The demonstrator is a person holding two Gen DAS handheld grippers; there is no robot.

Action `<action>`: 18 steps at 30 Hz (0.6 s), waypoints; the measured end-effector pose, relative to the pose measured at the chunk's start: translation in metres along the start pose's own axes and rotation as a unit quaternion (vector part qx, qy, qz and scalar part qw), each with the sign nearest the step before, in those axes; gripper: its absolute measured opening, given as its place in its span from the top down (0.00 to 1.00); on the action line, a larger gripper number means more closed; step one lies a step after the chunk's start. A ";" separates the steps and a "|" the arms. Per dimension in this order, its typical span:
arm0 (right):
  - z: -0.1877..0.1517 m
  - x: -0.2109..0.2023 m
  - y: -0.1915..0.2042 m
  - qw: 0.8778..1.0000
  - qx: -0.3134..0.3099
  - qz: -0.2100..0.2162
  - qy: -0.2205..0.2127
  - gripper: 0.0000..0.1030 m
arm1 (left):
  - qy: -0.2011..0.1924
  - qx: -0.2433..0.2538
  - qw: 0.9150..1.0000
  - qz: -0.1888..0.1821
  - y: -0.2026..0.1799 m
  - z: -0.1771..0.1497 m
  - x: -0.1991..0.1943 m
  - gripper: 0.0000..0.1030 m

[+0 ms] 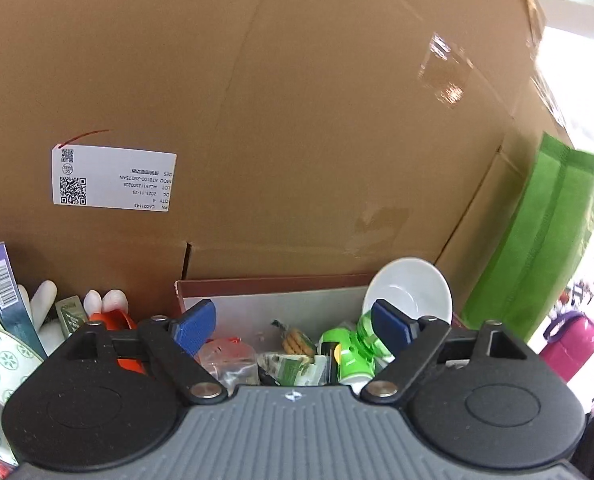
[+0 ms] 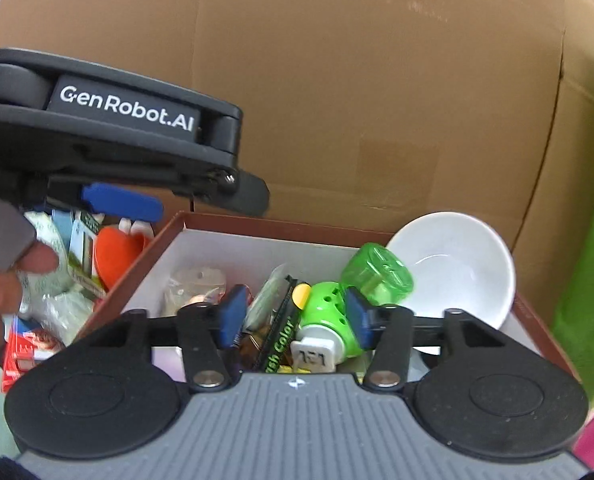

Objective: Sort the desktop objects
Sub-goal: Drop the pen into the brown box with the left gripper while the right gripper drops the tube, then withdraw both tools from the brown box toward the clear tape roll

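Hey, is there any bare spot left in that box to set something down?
Little. The box shows bare white floor only along its back wall, behind the clear bag. The middle is crowded with packets and the green plug-in; the white bowl fills the right corner. Left of the box is cluttered too.

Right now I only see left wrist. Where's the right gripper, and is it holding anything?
Observer: Right gripper is open and empty, aimed into the red-rimmed box, with the green plug-in device just past its fingers.
Operator: Which end of the device faces it?
Observer: The white plug end, pointing back toward the camera.
Operator: And my left gripper from outside?
Observer: Left gripper hangs higher, near the box's left back corner, above the orange piece outside it.
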State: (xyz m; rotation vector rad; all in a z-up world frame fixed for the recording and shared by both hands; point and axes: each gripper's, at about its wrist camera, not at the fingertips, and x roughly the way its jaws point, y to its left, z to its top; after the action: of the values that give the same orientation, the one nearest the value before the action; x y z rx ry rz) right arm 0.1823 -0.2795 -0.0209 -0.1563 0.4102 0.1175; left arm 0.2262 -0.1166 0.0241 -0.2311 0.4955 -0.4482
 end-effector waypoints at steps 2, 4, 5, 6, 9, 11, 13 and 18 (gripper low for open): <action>-0.003 -0.007 0.001 1.000 0.002 0.002 -0.003 0.18 | 0.009 0.005 1.000 0.003 -0.002 0.000 -0.001 0.11; -0.005 -0.011 0.001 1.000 0.002 0.000 -0.003 0.16 | 0.012 0.007 1.000 0.003 -0.003 -0.003 -0.003 0.11; -0.006 -0.012 0.002 1.000 0.002 0.001 -0.001 0.16 | 0.012 0.008 1.000 0.004 -0.003 -0.003 -0.003 0.10; -0.007 -0.013 0.002 1.000 0.004 0.002 0.000 0.16 | 0.013 0.008 1.000 0.007 -0.003 -0.004 -0.003 0.10; -0.003 -0.011 0.005 1.000 0.010 0.000 0.006 0.16 | 0.018 0.016 1.000 0.014 -0.005 -0.008 -0.003 0.10; -0.002 -0.014 0.007 1.000 0.015 -0.005 0.008 0.16 | 0.019 0.019 0.999 0.017 -0.005 -0.010 -0.007 0.10; -0.002 -0.019 0.006 1.000 0.022 -0.008 0.009 0.15 | 0.020 0.020 0.999 0.019 -0.005 -0.012 -0.010 0.10; -0.002 -0.026 0.007 0.999 0.042 -0.012 0.015 0.15 | 0.023 0.027 0.999 0.028 -0.008 -0.017 -0.021 0.10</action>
State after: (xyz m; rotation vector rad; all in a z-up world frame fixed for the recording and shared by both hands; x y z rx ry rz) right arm 0.1570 -0.2754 -0.0136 -0.0797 0.4429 0.0735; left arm 0.1983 -0.1158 0.0212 -0.1544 0.5325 -0.4125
